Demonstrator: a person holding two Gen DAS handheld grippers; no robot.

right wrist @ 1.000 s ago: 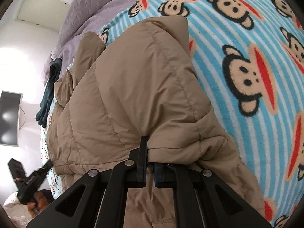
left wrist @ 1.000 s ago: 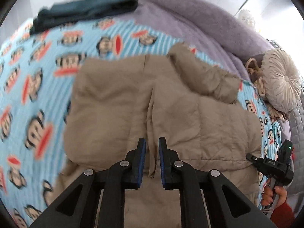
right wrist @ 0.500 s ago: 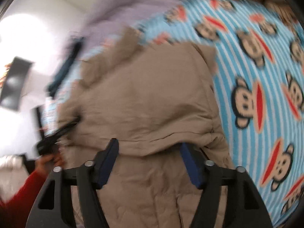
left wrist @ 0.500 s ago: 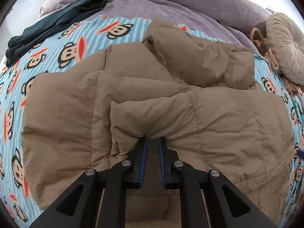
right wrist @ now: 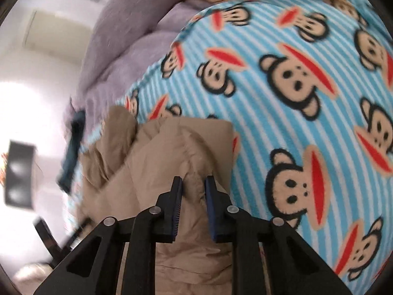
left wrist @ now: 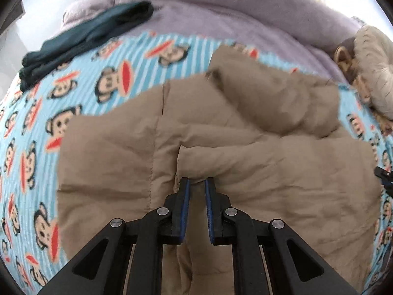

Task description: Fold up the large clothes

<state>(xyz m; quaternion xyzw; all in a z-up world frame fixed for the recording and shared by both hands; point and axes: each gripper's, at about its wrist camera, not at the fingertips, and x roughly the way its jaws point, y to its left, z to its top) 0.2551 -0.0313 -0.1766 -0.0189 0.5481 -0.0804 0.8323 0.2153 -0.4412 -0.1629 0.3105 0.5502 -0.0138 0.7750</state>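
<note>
Left tool [left wrist: 196, 184] I see clamped on the tan puffer jacket [left wrist: 245, 167] spread over the monkey-print blanket [left wrist: 110, 78]; only here a dark garment [left wrist: 86, 39] shows clearly. Right tool [right wrist: 194, 183] has just been closing, jaws pinching a jacket fold.

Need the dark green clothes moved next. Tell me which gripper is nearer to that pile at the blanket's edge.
Left, probably. The left gripper grips the tan jacket, with the dark green clothes beyond open blanket; from the right gripper they sit past the whole jacket.
</note>
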